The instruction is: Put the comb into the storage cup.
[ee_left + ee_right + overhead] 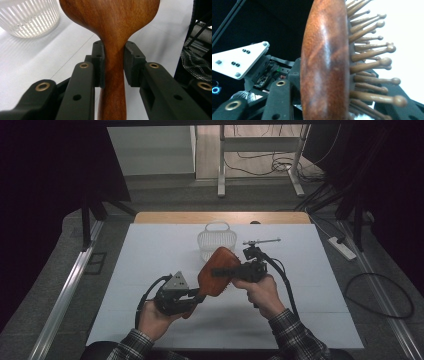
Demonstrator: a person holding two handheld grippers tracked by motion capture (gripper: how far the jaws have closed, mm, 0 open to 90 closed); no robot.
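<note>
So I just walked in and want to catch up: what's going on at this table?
A person is holding a wooden hairbrush above the white table with two hand-held grippers. The left gripper is clamped on the brush's handle, and the right gripper is closed across the brush head, back on one side and bristles on the other. A small white basket stands just behind the brush, further up the table.

One wooden hairbrush. One white basket. One thin metal tool beside the basket. Two grippers, left and right. Two hands. One white table.
</note>
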